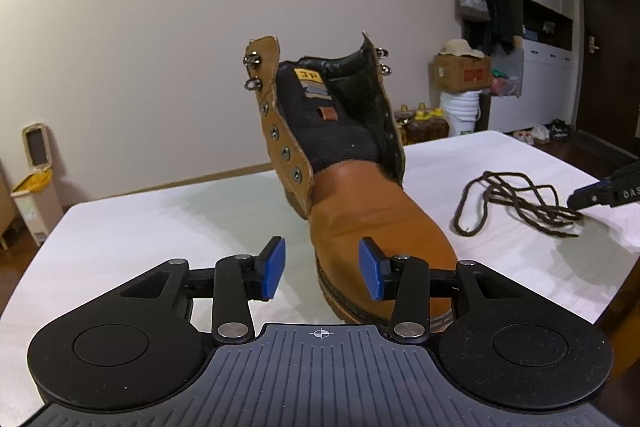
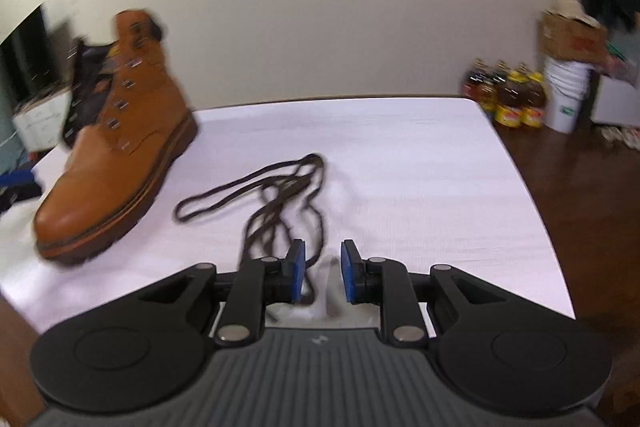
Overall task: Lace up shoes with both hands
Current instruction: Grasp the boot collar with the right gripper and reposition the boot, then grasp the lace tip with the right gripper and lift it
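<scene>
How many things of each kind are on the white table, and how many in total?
Boot: 1
Shoelace: 1
Total on the table: 2

The boot [image 1: 352,195] stands on the table [image 1: 160,227], the loose lace [image 1: 516,205] lying to its right

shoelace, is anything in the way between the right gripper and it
Nothing visible is. The right gripper is open just over the near end of the brown shoelace, a strand already between its pads, on bare white table. The boot stands off to the left, clear of it.
</scene>
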